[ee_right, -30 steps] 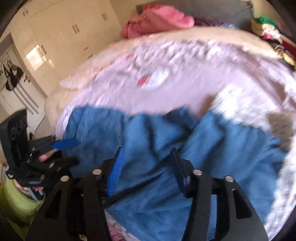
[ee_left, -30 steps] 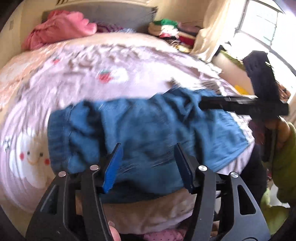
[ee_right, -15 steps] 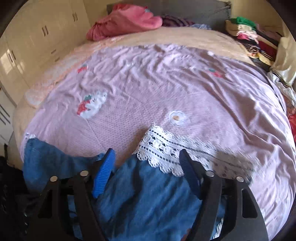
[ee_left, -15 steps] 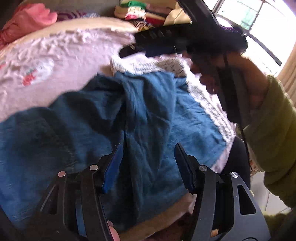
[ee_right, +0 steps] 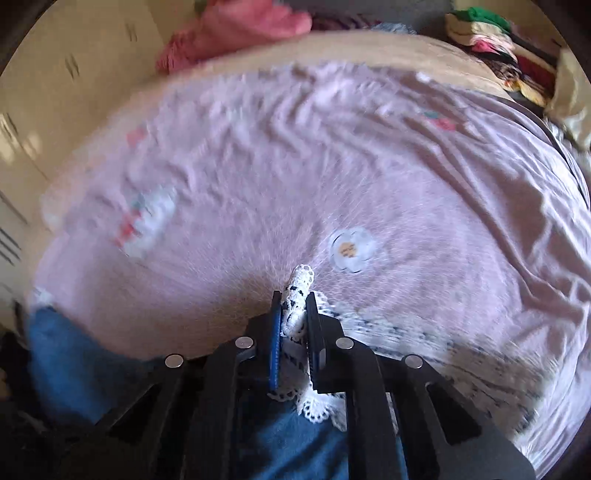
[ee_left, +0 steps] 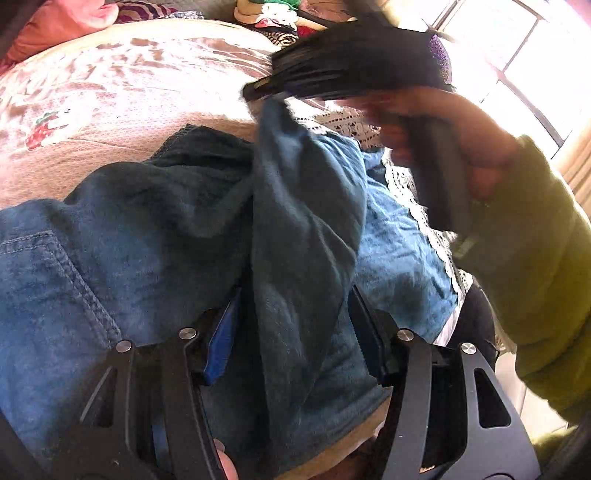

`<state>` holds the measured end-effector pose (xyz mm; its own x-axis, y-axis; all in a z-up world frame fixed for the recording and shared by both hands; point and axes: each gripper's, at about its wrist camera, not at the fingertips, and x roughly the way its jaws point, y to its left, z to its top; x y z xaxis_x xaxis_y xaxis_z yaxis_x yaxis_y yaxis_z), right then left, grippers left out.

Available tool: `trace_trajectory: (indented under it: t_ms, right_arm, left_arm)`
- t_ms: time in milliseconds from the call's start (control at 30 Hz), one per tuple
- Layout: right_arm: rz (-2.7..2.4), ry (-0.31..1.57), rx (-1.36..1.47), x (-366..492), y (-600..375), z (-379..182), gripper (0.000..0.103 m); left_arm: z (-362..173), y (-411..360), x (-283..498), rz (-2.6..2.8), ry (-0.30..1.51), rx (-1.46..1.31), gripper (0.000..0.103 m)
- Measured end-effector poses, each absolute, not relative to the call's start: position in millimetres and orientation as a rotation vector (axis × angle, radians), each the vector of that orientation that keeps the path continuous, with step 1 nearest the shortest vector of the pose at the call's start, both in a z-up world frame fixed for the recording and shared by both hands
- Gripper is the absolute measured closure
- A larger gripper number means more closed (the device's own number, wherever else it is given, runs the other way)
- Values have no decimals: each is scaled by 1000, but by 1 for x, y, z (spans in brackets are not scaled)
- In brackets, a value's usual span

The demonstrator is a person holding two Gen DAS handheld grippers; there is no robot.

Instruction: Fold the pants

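Observation:
Blue denim pants point(ee_left: 155, 236) with a white lace hem point(ee_left: 354, 125) lie crumpled at the near edge of the bed. My left gripper point(ee_left: 295, 332) is open, its fingers either side of a raised fold of denim. My right gripper point(ee_right: 293, 328) is shut on the lace hem point(ee_right: 295, 306) and lifts that leg end above the rest of the pants point(ee_right: 74, 354). It also shows in the left wrist view point(ee_left: 266, 96), blurred, with cloth hanging from it.
A pink sheet point(ee_right: 332, 166) with strawberry and flower prints covers the bed. Pink bedding point(ee_right: 236, 33) lies at the headboard, stacked clothes point(ee_right: 495, 40) at the back right. A window point(ee_left: 517, 55) is on the right, cupboards point(ee_right: 55, 92) on the left.
My right gripper has closed on the lace hem and raised it. The left gripper stays open over the pants; a fold of denim now stands between its fingers.

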<state>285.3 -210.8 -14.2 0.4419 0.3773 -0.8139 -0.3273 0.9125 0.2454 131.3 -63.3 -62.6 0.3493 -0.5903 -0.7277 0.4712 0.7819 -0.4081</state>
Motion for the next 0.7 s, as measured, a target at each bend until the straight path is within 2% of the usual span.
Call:
trace_trajectory:
  t_ms: [67, 100, 133, 233, 467, 700]
  right_arm:
    - [439, 967, 112, 269, -233, 6, 94]
    - [432, 944, 134, 262, -243, 16, 94]
    - [422, 914, 161, 250, -257, 27, 94]
    - [401, 859, 224, 227, -286, 47, 94]
    - [353, 779, 394, 138, -353, 66, 94]
    - [269, 840, 497, 66, -397, 30, 94]
  left_arm:
    - [-61, -61, 135, -683, 993, -169, 64]
    - [-60, -59, 138, -686, 994, -197, 80]
    - [-59, -57, 140, -685, 994, -213, 92]
    - [-54, -53, 142, -691, 985, -228, 103]
    - [-25, -55, 119, -725, 894, -134, 103]
    - [-27, -69, 95, -754, 893, -18, 103]
